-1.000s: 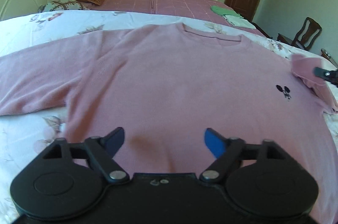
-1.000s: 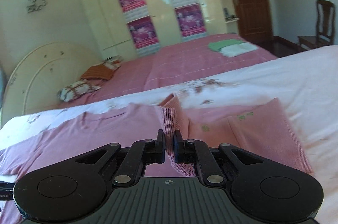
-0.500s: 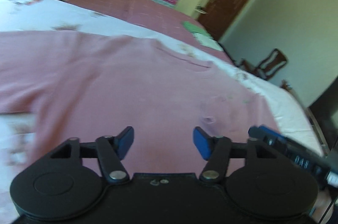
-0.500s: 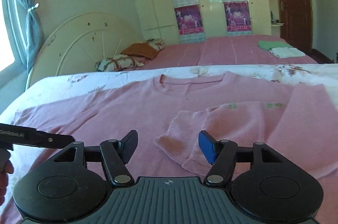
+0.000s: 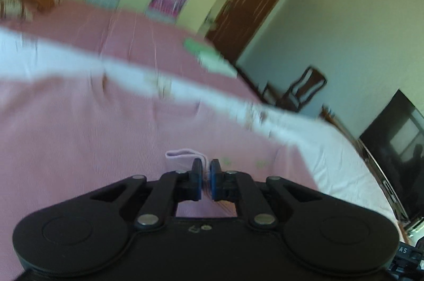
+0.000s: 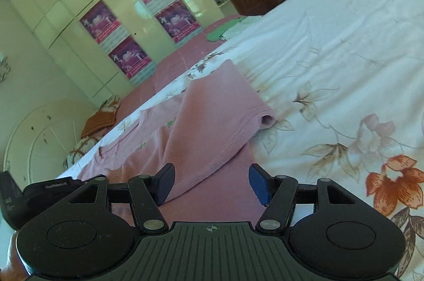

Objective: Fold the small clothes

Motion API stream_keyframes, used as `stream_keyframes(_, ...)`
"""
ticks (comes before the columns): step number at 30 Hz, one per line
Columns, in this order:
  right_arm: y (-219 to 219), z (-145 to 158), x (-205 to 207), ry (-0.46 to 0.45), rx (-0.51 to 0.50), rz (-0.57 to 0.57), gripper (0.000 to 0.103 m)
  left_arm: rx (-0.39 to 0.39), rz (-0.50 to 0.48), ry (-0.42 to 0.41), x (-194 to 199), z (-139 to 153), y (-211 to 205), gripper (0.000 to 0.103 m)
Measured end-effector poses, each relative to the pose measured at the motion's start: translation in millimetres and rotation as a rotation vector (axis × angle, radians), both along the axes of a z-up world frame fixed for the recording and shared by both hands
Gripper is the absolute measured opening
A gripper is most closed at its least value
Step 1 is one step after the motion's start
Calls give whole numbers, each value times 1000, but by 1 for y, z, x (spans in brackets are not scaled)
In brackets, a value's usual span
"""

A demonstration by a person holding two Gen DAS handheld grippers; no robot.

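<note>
Left claw (image 5: 206,176): jaws pressed together, pinching ribbed sleeve cuff (image 5: 182,157). Right claw (image 6: 210,184): spread, nothing between, hovering over hem corner.
Pink sweater (image 6: 209,127): one, flat on floral bedsheet (image 6: 344,85), right sleeve already folded across chest. Judgement: light, limp knit, stretchy; grip ribbed cuff or hem, thicker there.
Far: one green/white folded pile (image 6: 230,29), four posters, one chair (image 5: 304,87).
</note>
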State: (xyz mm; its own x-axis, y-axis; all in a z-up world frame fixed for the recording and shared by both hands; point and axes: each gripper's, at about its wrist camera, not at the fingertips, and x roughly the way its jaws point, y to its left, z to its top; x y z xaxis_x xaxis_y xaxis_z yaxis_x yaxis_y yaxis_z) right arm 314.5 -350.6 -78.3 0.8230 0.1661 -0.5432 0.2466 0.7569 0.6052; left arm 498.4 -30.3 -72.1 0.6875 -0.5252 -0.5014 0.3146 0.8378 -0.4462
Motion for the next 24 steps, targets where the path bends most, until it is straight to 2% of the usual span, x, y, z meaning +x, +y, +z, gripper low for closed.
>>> stream_keyframes(3, -21, -6, 0, -24, 99, -19, 62, 103, 52, -97, -15, 14, 25, 5)
stream_keyframes(4, -28, -7, 0, -33, 135, -22, 62, 125, 67, -80, -13, 10, 31, 5)
stream_keyframes(6, -35, -10, 3, -50, 202, -24, 62, 124, 100, -3, -5, -4, 45, 5)
stream_keyframes(8, -40, -15, 9, -50, 271, -24, 62, 131, 111, 32, -1, -14, 50, 5)
stream_keyframes(13, -50, -27, 29, -33, 450, 6, 62, 130, 114, 40, -4, -20, 53, 5)
stream_keyframes(17, -59, -29, 44, -36, 491, -7, 62, 122, 110, 69, -9, -29, 61, 7)
stream_keyframes(18, -62, -29, 47, -37, 506, -19, 62, 118, 105, 79, -9, -31, 61, 10)
stream_keyframes(20, -68, -33, 50, -36, 534, -41, 62, 118, 111, 84, -12, -34, 60, 29)
stream_keyframes(21, -71, -34, 52, -33, 546, -50, 62, 113, 111, 91, -13, -36, 60, 35)
stream_keyframes(22, -74, -34, 53, -34, 557, -57, 62, 106, 109, 99, -14, -38, 60, 48)
stream_keyframes(23, -75, -36, 51, -36, 561, -61, 62, 100, 108, 106, -13, -41, 59, 48)
stream_keyframes(24, -74, -37, 49, -36, 554, -62, 62, 98, 105, 113, -12, -42, 58, 45)
